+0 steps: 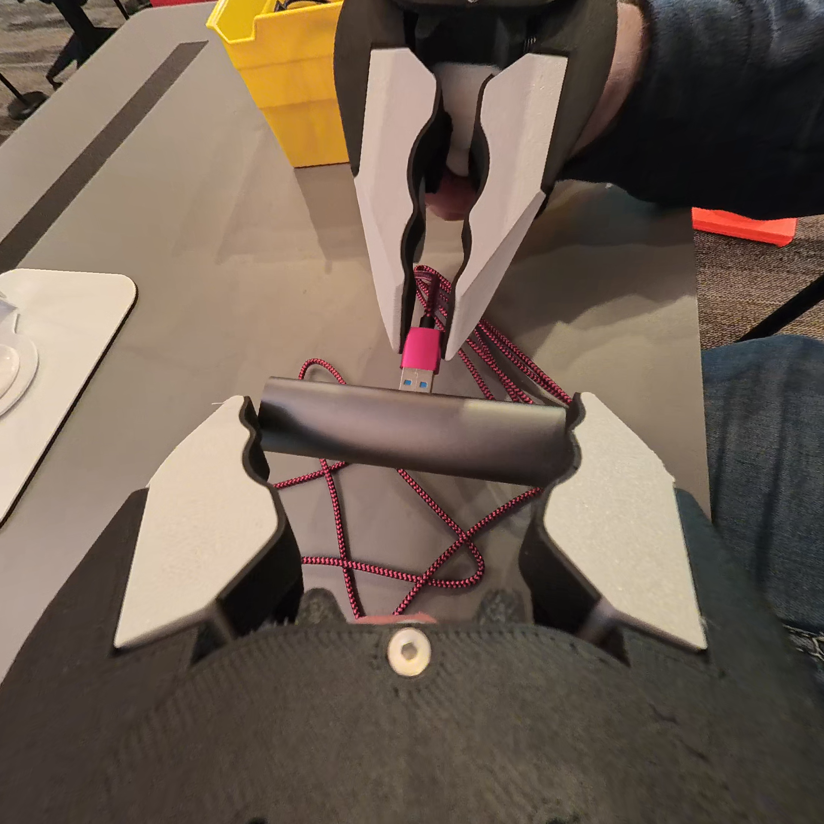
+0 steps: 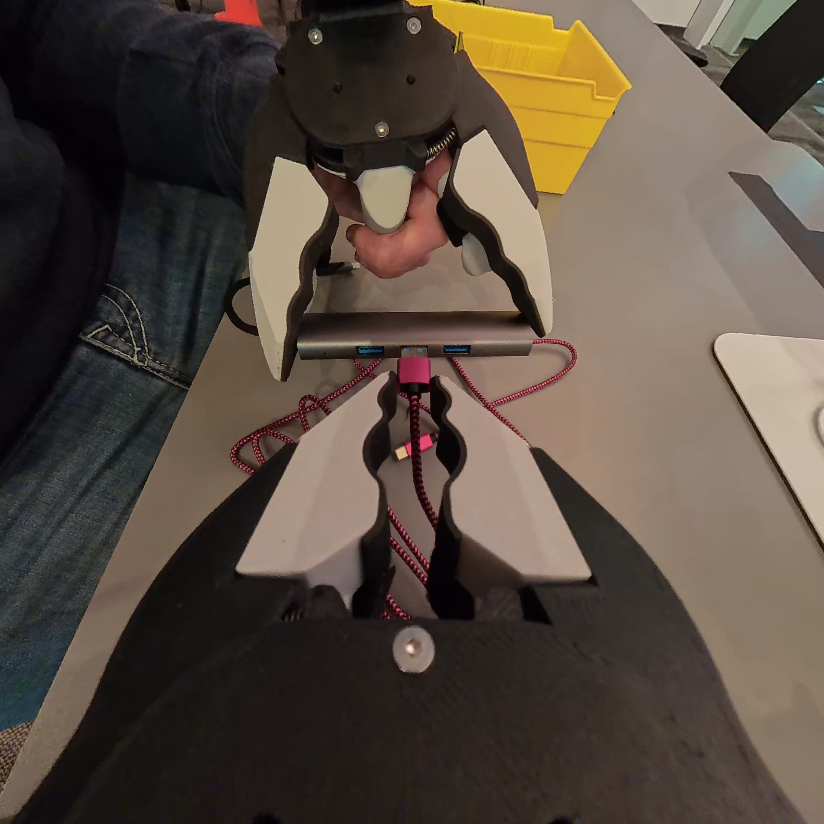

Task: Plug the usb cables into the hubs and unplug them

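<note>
Left gripper [image 1: 412, 426] clamped across hub [image 1: 412, 430] ends, right gripper [image 2: 414, 379] pinching pink plug [image 2: 414, 371], seemingly part-seated in hub's middle port, cable [image 2: 419, 472] coiled beneath hub

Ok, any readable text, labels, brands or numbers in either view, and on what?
None can be read in either view.
hub: plain dark casing, no marking visible, port face included.
pink USB plug: no print visible.
yellow bin: walls bare; something patterned inside it is cut off by the frame edge, unreadable.
white mat: blank where visible.
</note>
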A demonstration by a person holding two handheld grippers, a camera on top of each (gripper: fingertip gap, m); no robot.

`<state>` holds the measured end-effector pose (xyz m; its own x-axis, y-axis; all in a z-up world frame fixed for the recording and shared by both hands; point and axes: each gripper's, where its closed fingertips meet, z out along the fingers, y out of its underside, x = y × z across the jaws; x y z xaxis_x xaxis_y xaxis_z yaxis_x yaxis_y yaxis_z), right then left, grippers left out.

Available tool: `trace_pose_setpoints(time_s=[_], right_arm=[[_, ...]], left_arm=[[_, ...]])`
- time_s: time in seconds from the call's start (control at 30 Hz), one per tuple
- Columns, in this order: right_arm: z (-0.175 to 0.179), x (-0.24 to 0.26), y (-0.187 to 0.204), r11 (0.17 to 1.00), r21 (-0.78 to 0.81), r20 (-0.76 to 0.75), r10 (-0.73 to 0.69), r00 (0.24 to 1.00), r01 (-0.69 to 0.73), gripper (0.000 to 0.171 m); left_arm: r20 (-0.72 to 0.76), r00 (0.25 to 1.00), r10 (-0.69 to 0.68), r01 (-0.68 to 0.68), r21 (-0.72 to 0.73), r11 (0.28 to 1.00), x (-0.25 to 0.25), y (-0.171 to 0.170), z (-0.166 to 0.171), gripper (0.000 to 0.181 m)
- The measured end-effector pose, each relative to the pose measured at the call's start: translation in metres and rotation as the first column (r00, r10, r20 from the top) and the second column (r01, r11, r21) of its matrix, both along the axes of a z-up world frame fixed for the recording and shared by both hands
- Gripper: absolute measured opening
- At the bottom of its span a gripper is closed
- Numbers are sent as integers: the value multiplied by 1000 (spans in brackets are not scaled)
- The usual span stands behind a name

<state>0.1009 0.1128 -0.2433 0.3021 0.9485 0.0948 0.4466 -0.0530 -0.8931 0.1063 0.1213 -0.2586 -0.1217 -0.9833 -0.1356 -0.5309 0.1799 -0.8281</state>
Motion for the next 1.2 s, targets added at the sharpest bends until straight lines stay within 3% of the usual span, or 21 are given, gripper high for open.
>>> trace_pose_setpoints(time_s=[0.5, 0.6, 0.63, 0.73, 0.83, 0.93, 1.2], right_arm=[[-8, -2, 0, 1000, -29, -56, -8, 998, 6, 13], [-18, -5, 5, 999, -35, -12, -28, 1000, 27, 12], [-19, -4, 7, 999, -23, -4, -36, 999, 36, 12], [-19, -7, 1, 999, -54, -51, -10, 999, 7, 12], [-22, -10, 2, 999, -53, -32, -6, 999, 4, 13], [-21, -9, 3, 999, -39, -22, -14, 1000, 13, 13], [-24, -16, -1, 1000, -18, 15, 1, 1000, -1, 12]], left_arm=[[-19, 1000, 0, 0, 6, 1000, -3, 2, -3, 124], [64, 988, -143, 148, -84, 985, 2, -35, 9, 98], [25, 989, -142, 143, -33, 989, 0, -31, 3, 88], [-37, 992, -118, 114, -97, 989, -10, -22, -1, 57], [-29, 999, -38, 37, -47, 998, -14, -8, 7, 81], [-183, 982, 50, -53, -13, 998, -23, 10, -14, 143], [-358, 933, -38, 19, -57, 998, -24, -7, -58, 146]])
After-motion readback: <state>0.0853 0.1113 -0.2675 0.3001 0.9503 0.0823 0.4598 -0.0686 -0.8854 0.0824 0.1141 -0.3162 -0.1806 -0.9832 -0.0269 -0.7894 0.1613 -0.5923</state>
